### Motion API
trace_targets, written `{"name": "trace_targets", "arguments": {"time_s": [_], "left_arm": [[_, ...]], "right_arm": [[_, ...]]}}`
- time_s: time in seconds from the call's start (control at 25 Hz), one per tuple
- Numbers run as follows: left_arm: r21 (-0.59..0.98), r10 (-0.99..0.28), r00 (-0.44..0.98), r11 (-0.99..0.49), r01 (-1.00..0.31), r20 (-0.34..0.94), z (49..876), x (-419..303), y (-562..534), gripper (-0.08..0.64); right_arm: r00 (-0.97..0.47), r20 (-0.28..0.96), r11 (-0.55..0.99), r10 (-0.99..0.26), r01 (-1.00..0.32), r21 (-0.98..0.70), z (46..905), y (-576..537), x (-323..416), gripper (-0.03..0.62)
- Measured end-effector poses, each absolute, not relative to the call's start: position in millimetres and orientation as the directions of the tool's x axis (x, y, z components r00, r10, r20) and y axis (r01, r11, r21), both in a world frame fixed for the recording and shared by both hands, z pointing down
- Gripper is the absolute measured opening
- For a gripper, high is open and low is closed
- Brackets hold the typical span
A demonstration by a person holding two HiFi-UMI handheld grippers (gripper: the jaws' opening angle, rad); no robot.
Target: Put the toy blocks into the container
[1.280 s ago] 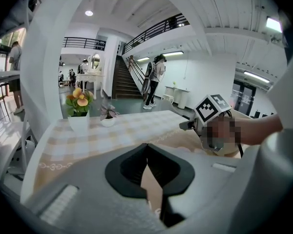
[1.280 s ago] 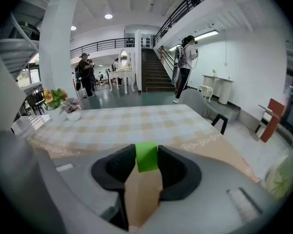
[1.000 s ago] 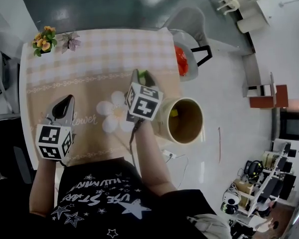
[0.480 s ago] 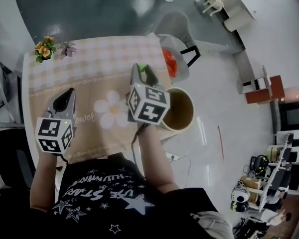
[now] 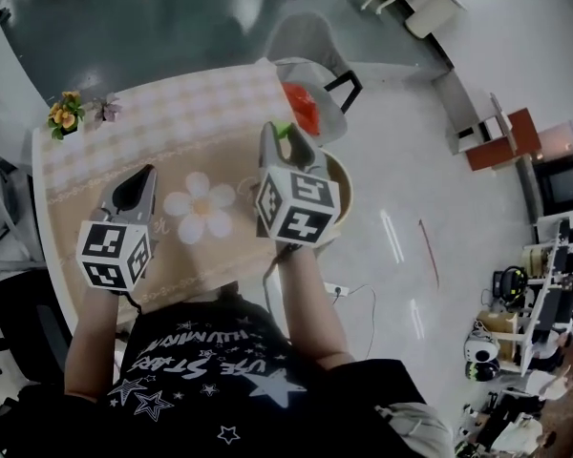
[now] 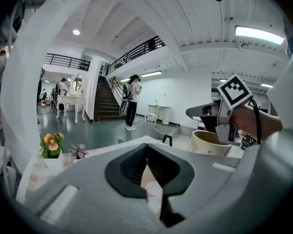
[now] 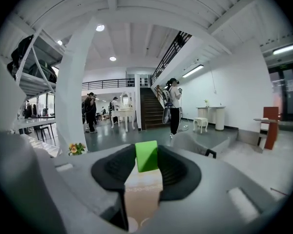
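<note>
While right gripper fingers pinch one green block; left gripper fingers pressed together

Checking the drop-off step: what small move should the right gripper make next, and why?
Probably ease the right gripper sideways over the container. Its jaws grip the green block, and from the left gripper view its tips seem to sit just short of the container's mouth.
</note>
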State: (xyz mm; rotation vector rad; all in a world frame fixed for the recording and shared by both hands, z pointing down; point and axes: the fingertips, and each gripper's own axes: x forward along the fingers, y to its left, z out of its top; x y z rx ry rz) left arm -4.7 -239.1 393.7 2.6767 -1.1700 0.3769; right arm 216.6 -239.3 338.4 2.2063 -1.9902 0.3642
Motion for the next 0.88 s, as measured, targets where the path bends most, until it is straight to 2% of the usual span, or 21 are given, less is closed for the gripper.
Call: {"name": "trace_targets", "arguments": {"time_s": [0.48,0.88], "left_arm": [[0.071,-0.558,0.771,-0.794,-0.604,0.307,391,90,-206,0.009],[0.079,-0.527,0.79,-0.815,-0.575,0.313,390,112,-191,0.009]], "right_arm": [[0.237,0.295,-0.262,-0.926,-0.964,-0.045,344,-164,303,0.146],[0.184,0.328,-0.206,-0.926,-0.978,-0.033,357,-147,306,0.154]]}}
